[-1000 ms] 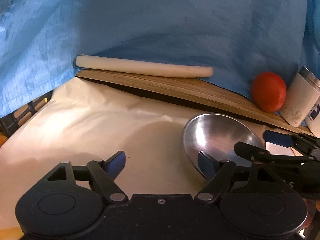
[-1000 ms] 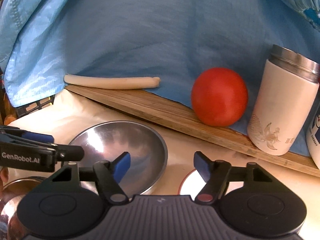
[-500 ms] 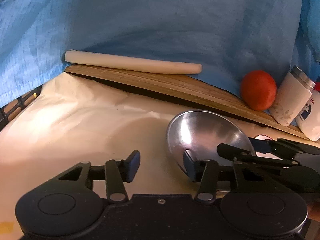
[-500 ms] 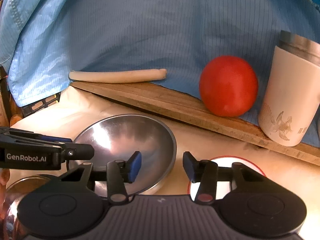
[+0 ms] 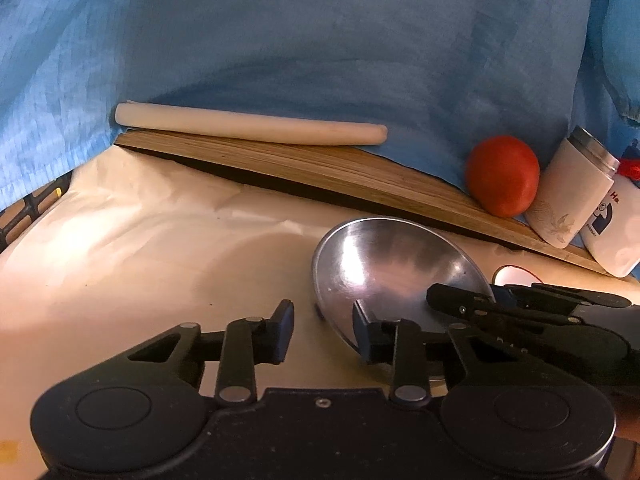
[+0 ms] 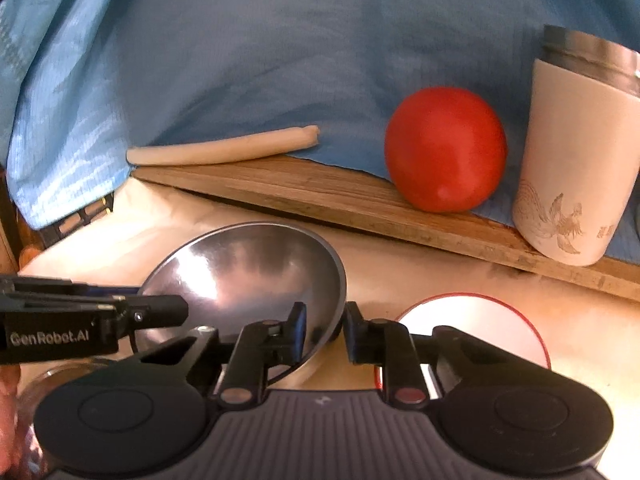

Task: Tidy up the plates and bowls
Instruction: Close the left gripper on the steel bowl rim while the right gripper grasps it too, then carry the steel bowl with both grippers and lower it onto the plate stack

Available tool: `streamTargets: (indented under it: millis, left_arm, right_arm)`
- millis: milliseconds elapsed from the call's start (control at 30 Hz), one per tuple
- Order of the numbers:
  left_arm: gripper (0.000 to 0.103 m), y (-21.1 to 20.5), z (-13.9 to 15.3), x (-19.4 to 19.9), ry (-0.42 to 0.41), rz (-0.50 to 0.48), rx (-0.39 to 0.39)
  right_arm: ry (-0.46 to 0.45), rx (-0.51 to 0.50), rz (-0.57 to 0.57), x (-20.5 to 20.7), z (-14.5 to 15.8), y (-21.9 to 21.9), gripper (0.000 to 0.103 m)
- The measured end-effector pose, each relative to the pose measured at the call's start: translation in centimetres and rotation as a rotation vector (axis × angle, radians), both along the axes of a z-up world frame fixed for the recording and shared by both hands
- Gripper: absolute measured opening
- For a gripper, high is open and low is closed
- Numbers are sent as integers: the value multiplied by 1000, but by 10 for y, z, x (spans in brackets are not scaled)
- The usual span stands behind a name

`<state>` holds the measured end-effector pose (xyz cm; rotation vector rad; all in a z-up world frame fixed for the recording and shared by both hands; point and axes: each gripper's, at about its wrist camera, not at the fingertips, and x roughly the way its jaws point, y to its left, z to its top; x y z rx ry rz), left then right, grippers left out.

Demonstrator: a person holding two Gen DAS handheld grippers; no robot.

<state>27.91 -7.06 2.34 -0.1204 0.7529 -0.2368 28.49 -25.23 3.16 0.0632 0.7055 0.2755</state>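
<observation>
With the steel bowl [image 6: 248,280] on the counter [image 5: 140,248] just left of the red-rimmed plate [image 6: 480,320], both grippers' fingers are closing across its rim, right gripper [image 6: 325,330] near-right, left gripper [image 5: 322,330] near-left; each should bite squarely so the bowl lifts level.

Warm, uneven light, bright glare on the pale table cover [image 5: 120,240] at left; streaked reflections inside the steel bowl [image 6: 248,268]; blue backdrop [image 5: 320,60] dim and soft; fisheye bending at edges, dark vignetted corners; right view slightly blurred
</observation>
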Motion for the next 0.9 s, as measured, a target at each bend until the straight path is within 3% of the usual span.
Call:
streamTargets:
  millis: [300, 467, 700, 900]
  left_arm:
    - [23, 1, 0, -5, 4, 6, -13]
    - [22, 2, 17, -18, -42, 10, -20]
    - [22, -5, 46, -53, -107, -38, -44]
    - [22, -25, 54, -87, -109, -118, -94]
  right_arm:
    - [4, 49, -38, -3, 1, -5, 19]
    - [-18, 91, -59, -10, 13, -11, 17]
    - [-71, 123, -91, -49, 41, -32, 17]
    - [-75, 93, -127, -96, 58, -58, 17]
